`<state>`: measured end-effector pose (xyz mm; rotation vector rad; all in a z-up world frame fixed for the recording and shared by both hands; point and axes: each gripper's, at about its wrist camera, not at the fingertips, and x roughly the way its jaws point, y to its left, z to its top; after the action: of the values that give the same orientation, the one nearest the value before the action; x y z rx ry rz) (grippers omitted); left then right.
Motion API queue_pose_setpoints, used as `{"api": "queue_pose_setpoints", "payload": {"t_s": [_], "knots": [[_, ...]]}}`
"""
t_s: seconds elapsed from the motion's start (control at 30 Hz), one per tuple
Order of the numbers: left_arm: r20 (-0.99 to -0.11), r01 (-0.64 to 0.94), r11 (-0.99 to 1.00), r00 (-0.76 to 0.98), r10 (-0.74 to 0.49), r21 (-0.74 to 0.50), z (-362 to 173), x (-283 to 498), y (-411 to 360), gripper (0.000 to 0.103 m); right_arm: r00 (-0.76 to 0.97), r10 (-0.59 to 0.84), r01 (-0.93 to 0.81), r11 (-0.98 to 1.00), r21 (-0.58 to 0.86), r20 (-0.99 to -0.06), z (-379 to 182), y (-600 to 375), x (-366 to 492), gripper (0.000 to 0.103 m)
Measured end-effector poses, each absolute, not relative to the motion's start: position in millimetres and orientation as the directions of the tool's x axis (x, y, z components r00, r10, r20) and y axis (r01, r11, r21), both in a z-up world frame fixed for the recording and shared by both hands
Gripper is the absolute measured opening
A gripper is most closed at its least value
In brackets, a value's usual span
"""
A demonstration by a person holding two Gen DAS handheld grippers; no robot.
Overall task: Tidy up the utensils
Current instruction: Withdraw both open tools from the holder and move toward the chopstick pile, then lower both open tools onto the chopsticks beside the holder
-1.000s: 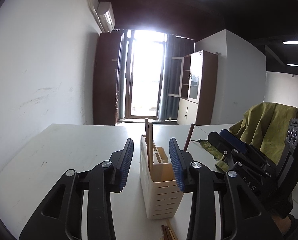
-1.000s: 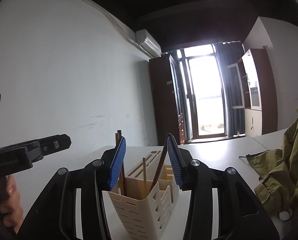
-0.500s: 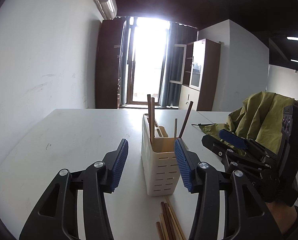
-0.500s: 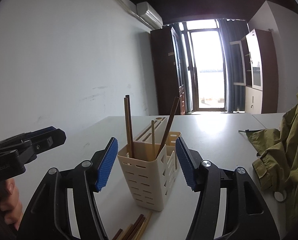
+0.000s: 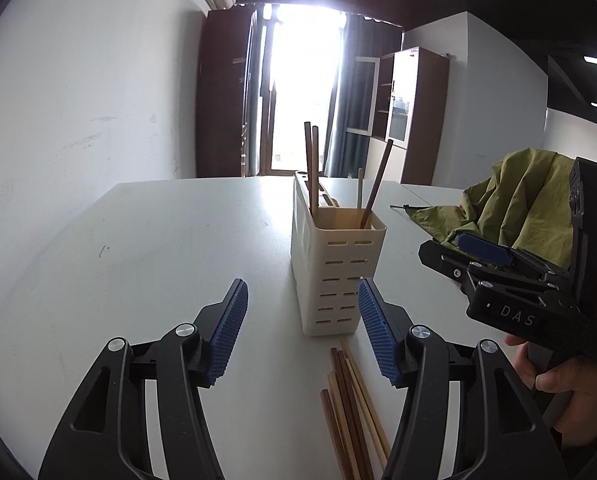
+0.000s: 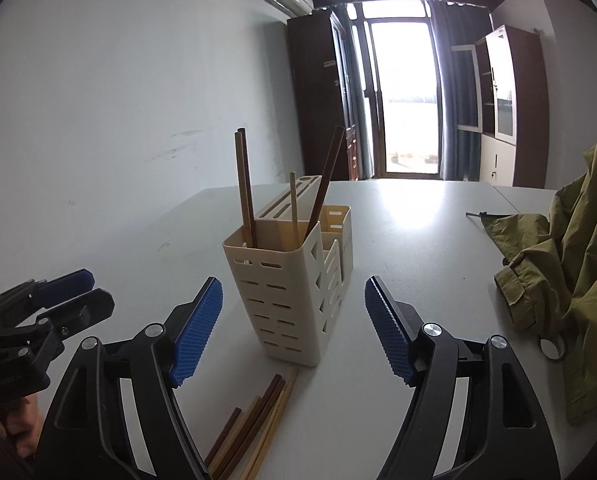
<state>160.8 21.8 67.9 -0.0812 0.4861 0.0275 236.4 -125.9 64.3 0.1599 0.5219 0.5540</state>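
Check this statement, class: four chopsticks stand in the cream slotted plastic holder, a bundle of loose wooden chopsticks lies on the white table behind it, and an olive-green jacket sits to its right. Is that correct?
Not quite. The bundle of loose wooden chopsticks lies in front of the cream slotted plastic holder, on the near side, not behind it; the right wrist view shows this. The rest holds: four chopsticks stand in it, and the olive-green jacket sits to its right on the white table.
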Motion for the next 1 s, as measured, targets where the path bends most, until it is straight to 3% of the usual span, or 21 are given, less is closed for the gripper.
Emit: {"api": "queue_pose_setpoints", "payload": {"t_s": [0.53, 1.0], "knots": [[-0.601, -0.026, 0.999, 0.799, -0.004, -0.041, 10, 166, 15, 0.058, 0.591, 0.460, -0.400, 0.880, 0.255, -0.662, -11, -96, 265, 0.075], [-0.700, 0.018, 0.999, 0.713, -0.038, -0.037, -31, 180, 9, 0.058, 0.498, 0.435, -0.396, 0.884, 0.250, -0.750, -47, -75, 285, 0.075]]}}
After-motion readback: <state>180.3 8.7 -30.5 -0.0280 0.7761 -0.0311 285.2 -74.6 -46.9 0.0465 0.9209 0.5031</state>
